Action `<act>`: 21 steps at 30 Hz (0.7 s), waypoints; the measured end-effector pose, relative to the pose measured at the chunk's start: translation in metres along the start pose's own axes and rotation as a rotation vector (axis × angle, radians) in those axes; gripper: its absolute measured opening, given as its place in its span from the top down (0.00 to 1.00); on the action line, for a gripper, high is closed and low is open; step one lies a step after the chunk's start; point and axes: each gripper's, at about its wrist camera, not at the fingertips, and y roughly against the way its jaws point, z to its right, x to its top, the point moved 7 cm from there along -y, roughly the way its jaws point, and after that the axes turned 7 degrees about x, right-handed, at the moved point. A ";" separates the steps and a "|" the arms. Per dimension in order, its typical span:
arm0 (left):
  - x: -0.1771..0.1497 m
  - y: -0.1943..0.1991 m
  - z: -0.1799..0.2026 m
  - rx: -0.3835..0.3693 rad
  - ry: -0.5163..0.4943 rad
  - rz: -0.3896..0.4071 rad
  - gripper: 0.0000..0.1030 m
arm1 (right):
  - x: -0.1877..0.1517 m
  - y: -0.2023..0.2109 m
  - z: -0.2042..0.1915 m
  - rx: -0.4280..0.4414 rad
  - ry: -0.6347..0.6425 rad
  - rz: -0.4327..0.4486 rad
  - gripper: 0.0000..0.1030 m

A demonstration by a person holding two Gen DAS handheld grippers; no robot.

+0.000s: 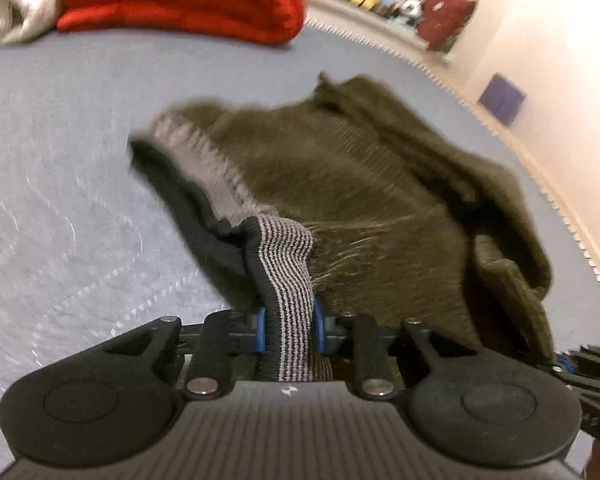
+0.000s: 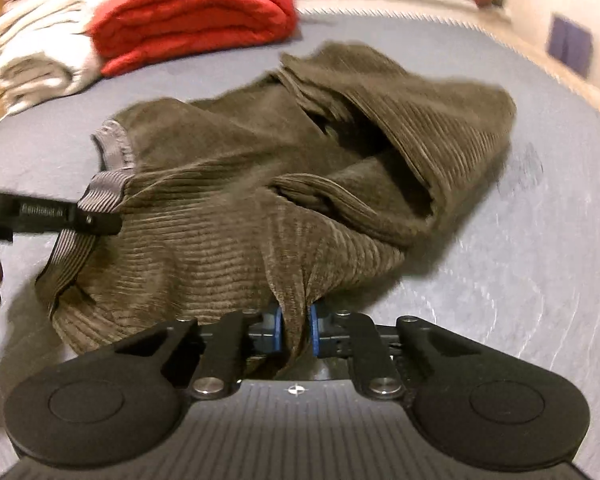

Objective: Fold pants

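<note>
Left tool clamped on pants waistband; right tool pinching bunched corduroy. Risk: thin pinch slips, heap stays crumpled.

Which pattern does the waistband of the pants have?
Fine black and grey stripes on the waistband, clearest in the left wrist view.

Grey-blue quilted bed, pale wall, folded red blanket

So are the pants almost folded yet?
Not yet. Done: both grippers have grabbed on. The left gripper pinches the striped waistband, the right gripper pinches the brown pants. Left: the pants lie crumpled on the grey bed, with no neat fold showing.
</note>
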 end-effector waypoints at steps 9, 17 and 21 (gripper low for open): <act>0.010 0.091 -0.065 -0.006 0.092 0.053 0.82 | -0.006 0.063 -0.092 0.139 0.448 0.192 0.90; -0.030 0.160 -0.142 0.133 0.197 -0.047 0.78 | -0.060 0.099 -0.179 0.478 0.718 0.113 0.90; -0.052 0.139 -0.151 0.208 0.230 -0.151 0.69 | -0.081 0.091 -0.188 0.480 0.801 0.016 0.88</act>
